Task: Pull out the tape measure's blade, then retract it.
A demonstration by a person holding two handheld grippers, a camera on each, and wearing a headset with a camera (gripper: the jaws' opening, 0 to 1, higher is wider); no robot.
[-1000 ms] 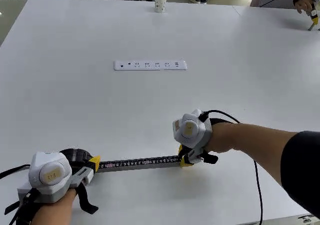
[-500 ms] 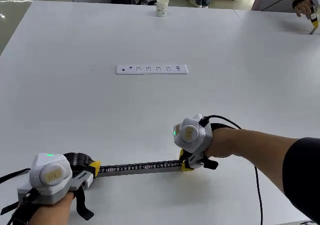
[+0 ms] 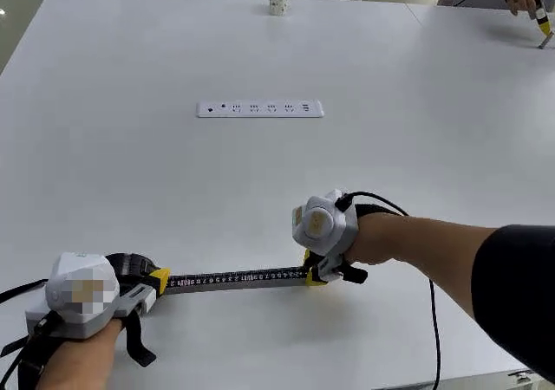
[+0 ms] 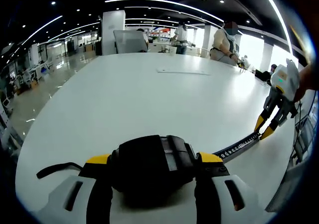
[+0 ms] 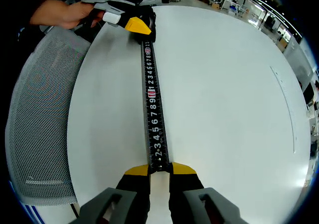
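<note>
Head view: tape measure case (image 3: 130, 269) lies on the white table (image 3: 416, 104), well nearer the person than the power strip (image 3: 260, 109) and left of it. Left gripper (image 4: 154, 159) has its jaws closed round the case. Blade (image 5: 152, 99) runs from there to a spot nearer than the strip's right end, where the right gripper (image 5: 159, 169) pinches the tip, jaws almost together. Judged: blade light, thin, springy, slick, under recoil pull; grip at the end hook, case by its flanks
</note>
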